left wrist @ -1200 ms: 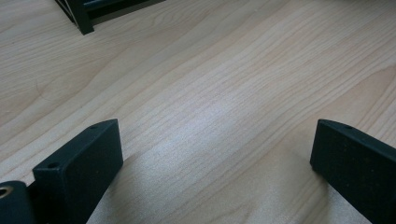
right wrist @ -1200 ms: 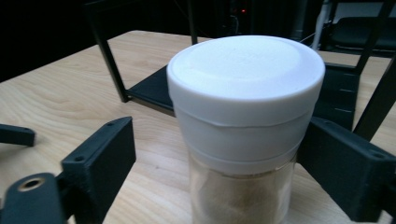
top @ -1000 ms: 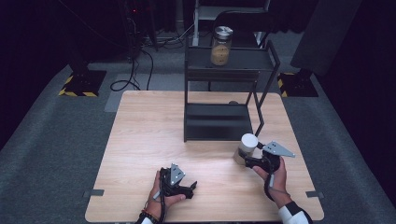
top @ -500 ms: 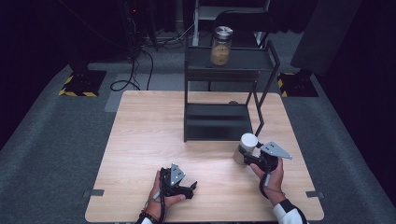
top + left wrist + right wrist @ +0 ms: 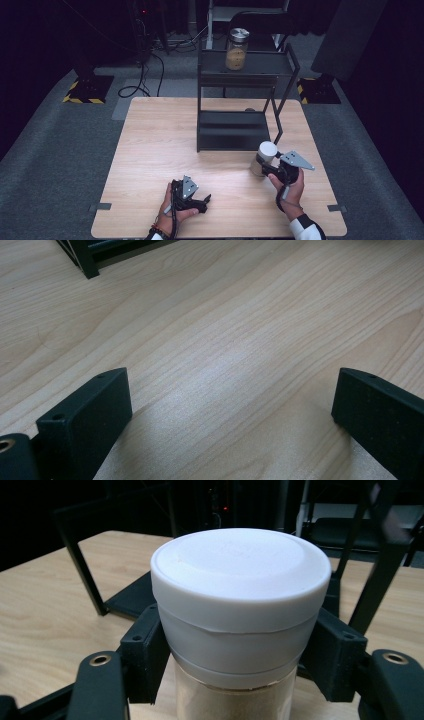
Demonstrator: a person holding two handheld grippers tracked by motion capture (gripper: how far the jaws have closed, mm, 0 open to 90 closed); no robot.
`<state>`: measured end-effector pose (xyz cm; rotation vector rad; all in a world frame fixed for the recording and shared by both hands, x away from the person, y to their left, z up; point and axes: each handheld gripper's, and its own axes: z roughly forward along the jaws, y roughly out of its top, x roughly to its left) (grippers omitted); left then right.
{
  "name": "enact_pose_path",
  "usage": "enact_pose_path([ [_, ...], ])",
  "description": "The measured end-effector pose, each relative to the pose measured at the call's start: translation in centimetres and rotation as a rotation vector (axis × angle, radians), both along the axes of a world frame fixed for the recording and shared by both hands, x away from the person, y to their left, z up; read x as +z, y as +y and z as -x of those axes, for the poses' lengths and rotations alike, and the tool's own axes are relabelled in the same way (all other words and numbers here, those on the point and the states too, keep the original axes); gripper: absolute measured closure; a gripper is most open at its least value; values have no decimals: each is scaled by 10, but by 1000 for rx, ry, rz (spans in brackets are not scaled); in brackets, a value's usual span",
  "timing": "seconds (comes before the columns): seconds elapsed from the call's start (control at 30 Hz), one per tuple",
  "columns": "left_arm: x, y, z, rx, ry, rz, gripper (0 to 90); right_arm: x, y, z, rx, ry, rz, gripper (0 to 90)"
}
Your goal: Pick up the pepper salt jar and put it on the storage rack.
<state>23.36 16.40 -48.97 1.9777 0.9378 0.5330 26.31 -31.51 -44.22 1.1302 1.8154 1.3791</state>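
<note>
Dark grey carpet ran under and behind the pale wooden tabletop [image 5: 165, 150], where cables lay before dim stands. At the far middle of the tabletop stood a black metal two-tier rack [image 5: 240, 90], its lower shelf bare and its upper one carrying a glass jar with a silver lid [image 5: 236, 48], full of something tan. Just off the rack's near right corner stood a clear jar with a white lid [image 5: 263, 158], holding pale powder. The right gripper [image 5: 266, 167] had just closed its jaws about this jar below the lid, both pads pressed to its sides, so the grasp looked made. The jar was not yet lifted; carrying it, probably to the rack, remained. The rack's slanted right post [image 5: 276, 117] rose close by and could snag a careless lift. The left gripper [image 5: 202, 202] rested near the front edge, jaws wide over bare wood, holding nothing.
</note>
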Motion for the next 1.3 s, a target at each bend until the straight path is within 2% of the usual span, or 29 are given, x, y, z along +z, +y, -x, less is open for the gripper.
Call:
enact_pose_path([
  [0.17,0,0,0,4,4,2,26,19,-2,-1,-29,-28,-5,339],
  [0.4,1,0,-1,4,8,3,26,57,-7,-13,-49,-66,10,339],
  [0.53,1,0,-1,5,9,3,26,78,-9,-22,-55,-79,-4,339],
  [0.87,1,0,-1,4,10,3,26,133,-7,-37,-83,-151,-35,340],
  [1.07,1,0,-1,8,10,3,26,162,0,-43,-82,-174,-19,340],
  [1.3,1,0,-1,11,10,4,26,193,5,-49,-106,-178,-45,340],
])
